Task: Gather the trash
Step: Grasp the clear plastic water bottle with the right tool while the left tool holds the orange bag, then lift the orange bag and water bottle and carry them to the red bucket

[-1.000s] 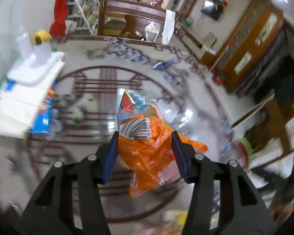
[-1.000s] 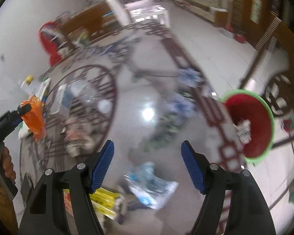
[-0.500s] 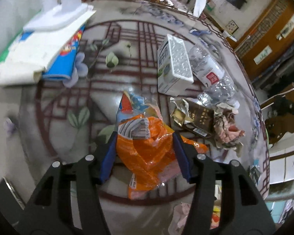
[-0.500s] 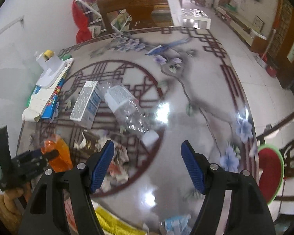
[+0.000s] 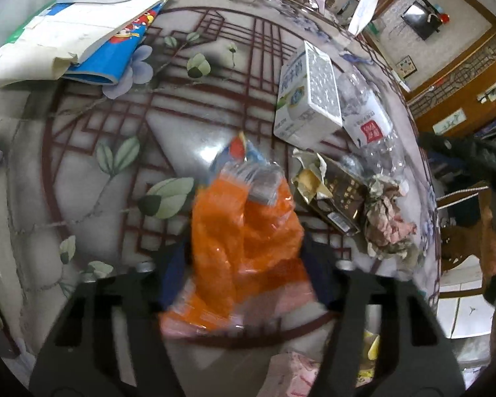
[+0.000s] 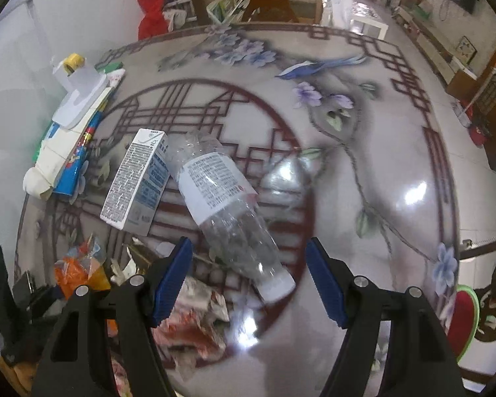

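Clamping the orange wrapper between its fingers, the left gripper hangs over the near part of the patterned table, with the milk carton ahead and to its right. Further right, the right gripper stands spread wide and holding nothing, and the clear plastic bottle lies flat just ahead of it, long axis running from far-left to near-right, white cap nearest the gap. This arm looks the nearer one for the bottle.
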Available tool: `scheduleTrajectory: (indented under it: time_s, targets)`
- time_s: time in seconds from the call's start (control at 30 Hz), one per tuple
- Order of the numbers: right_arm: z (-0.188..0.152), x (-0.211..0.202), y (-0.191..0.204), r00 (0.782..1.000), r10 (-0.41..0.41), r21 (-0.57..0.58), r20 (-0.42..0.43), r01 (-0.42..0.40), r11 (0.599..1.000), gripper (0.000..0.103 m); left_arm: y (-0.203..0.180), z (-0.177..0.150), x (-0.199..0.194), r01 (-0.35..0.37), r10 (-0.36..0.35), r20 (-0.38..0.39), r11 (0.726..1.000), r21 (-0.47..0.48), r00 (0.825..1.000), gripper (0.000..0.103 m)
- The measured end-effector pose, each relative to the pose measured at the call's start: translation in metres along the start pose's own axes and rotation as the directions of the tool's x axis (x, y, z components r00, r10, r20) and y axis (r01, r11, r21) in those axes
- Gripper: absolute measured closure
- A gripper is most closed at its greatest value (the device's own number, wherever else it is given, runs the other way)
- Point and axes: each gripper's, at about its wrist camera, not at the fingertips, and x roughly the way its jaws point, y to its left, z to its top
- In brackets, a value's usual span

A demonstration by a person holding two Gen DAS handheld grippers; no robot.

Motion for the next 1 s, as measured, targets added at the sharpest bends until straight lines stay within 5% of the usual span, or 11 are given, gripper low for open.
scheduleTrajectory:
  time_s: [0.67, 0.7, 1.0]
  targets:
    - [0.02, 0.06, 0.008, 0.988, 0.076, 0.01, -0.136, -0.075, 0.997, 0.036, -0.004, 0.013, -0.018, -0.001, 0.003, 0.07, 1.0, -0.025, 0.998, 0.055]
    - [0.019, 0.06, 0.007, 0.989, 0.075, 0.019, -0.131, -0.073, 0.997, 0.045, -0.005, 0.013, -0.02, 0.001, 0.001, 0.075, 1.0, -0.022, 0.997, 0.055]
    - [0.008, 0.025, -0.016, 0.994, 0.104, 0.102, -0.035, -0.1, 0.99, 0.048, -0.006, 0.015, -0.033, 0.001, 0.001, 0.112, 1.0, -0.025, 0.994, 0.055]
